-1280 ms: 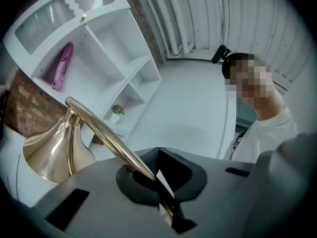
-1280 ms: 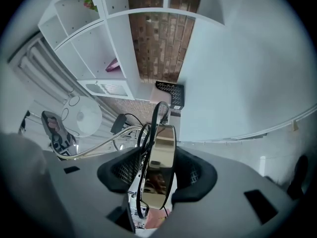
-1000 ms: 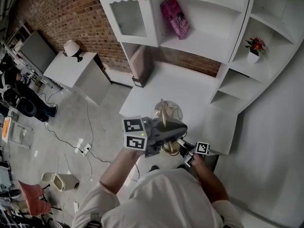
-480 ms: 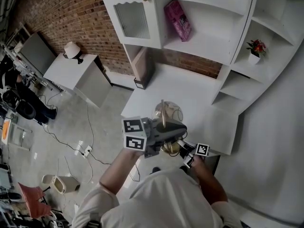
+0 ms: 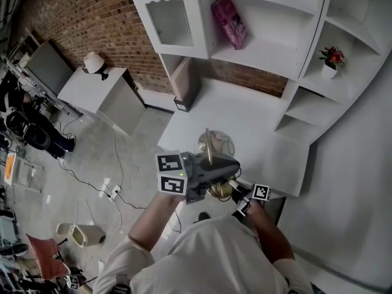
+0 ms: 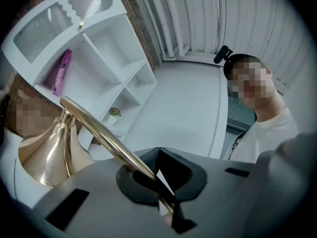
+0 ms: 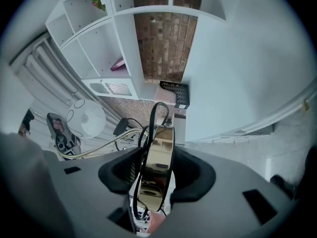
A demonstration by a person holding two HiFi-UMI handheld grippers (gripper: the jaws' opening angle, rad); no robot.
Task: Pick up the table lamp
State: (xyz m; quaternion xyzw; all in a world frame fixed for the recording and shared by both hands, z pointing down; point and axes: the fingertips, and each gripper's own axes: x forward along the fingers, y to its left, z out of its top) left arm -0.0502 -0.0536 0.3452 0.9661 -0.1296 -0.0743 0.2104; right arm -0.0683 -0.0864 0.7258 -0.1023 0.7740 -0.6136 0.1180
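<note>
**Lamp (image 5: 214, 146) gripped at stem and base**

The left gripper (image 6: 158, 175) is pinching tight on the thin brass stem (image 6: 99, 133). The right gripper (image 7: 153, 172) is clamping the round base (image 7: 156, 162) edge-on, below it. The lamp is sitting at the desk's (image 5: 257, 121) near edge, directly between both hands.

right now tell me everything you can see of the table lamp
The table lamp is polished brass-coloured metal: a thin stem, a flared bell-shaped shade and a round flat base, with a black cord looping off it. The left tongs are shut on the stem; the right tongs clamp the base's edge. It sits over the near edge of the white desk; whether it rests there can't be told.
</note>
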